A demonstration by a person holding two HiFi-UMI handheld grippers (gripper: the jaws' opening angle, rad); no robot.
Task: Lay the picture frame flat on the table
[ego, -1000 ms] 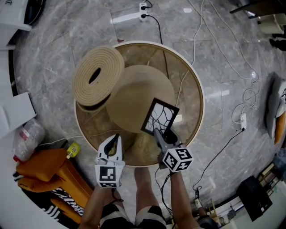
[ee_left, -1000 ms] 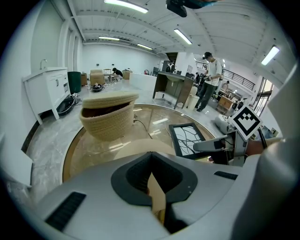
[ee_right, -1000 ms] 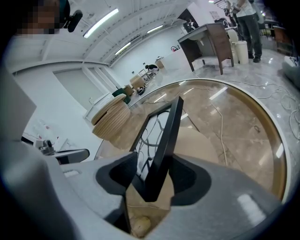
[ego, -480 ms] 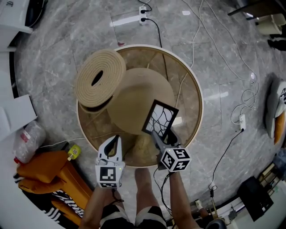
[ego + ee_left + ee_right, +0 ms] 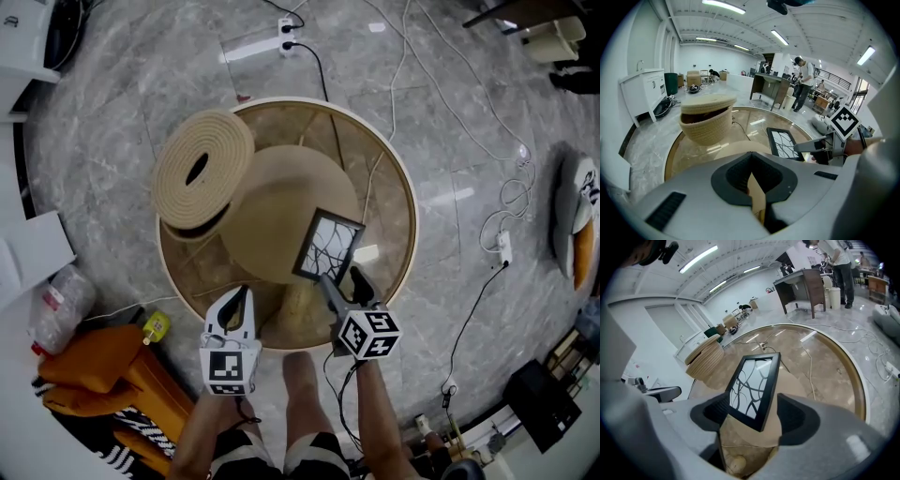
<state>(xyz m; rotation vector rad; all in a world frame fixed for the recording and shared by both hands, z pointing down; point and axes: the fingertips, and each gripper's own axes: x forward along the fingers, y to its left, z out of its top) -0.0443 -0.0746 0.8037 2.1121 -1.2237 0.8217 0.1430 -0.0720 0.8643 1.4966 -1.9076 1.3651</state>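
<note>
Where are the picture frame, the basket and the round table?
Picture frame [image 5: 326,248]: head view, middle of its glass.
Basket [image 5: 222,148]: head view, its woven lid.
Table [image 5: 389,216]: head view, bare top near right rim.

One picture frame [image 5: 326,247], one woven basket [image 5: 202,169], one round tan mat [image 5: 281,202], one round counter [image 5: 409,202], one power strip [image 5: 255,47], one orange bag [image 5: 94,361].

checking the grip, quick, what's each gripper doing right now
left gripper: closed, empty
right gripper: jaws opening, picture frame between them, no longer clamped

Bright ceiling strip lights [image 5: 723,5] glare off the table [image 5: 389,197]; fisheye edges warp.
</note>
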